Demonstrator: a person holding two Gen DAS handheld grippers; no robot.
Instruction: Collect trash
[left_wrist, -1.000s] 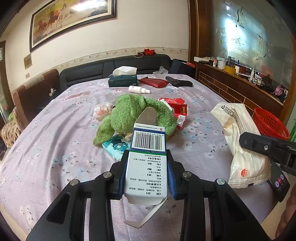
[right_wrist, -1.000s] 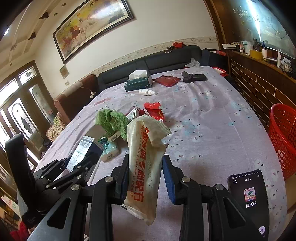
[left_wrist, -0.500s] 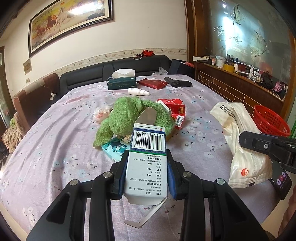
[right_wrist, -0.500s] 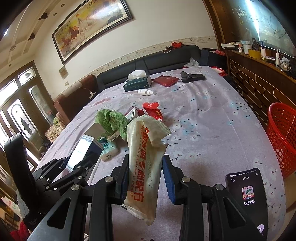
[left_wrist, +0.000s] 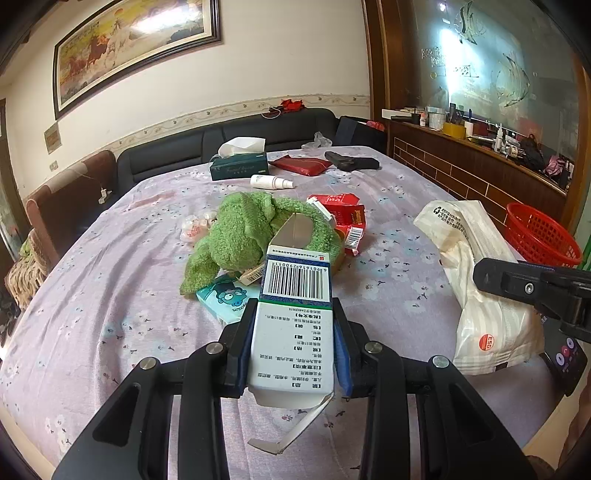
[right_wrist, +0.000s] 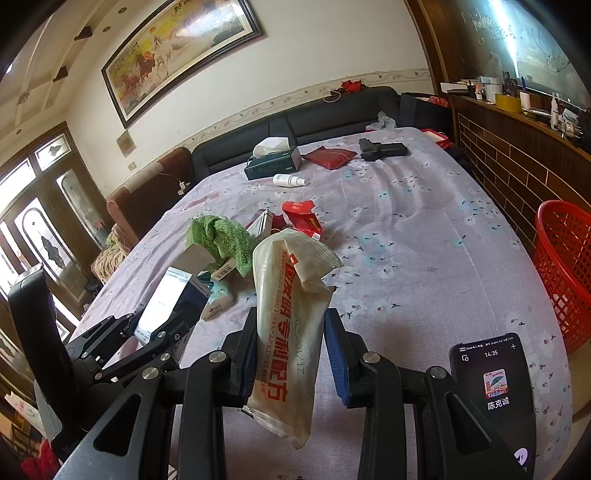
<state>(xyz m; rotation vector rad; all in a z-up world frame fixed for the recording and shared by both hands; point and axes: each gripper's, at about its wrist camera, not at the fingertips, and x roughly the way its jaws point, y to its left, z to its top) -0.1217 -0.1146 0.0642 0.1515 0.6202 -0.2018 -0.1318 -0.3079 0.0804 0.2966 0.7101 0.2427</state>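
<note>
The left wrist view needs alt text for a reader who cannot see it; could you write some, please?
The left gripper grips a white medicine box with a barcode above a floral tablecloth. Beyond lie a green towel and red packets; a red basket stands right.

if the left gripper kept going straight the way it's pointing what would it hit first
Probably the fuzzy green cloth heaped on the purple flowered tablecloth. The left gripper, shut on a white and blue barcoded carton, points straight at it; depth is uncertain.

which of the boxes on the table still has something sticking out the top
The dark green tissue box at the far end: a white tissue pokes from its top. The torn red box lies crumpled and empty-looking.
</note>
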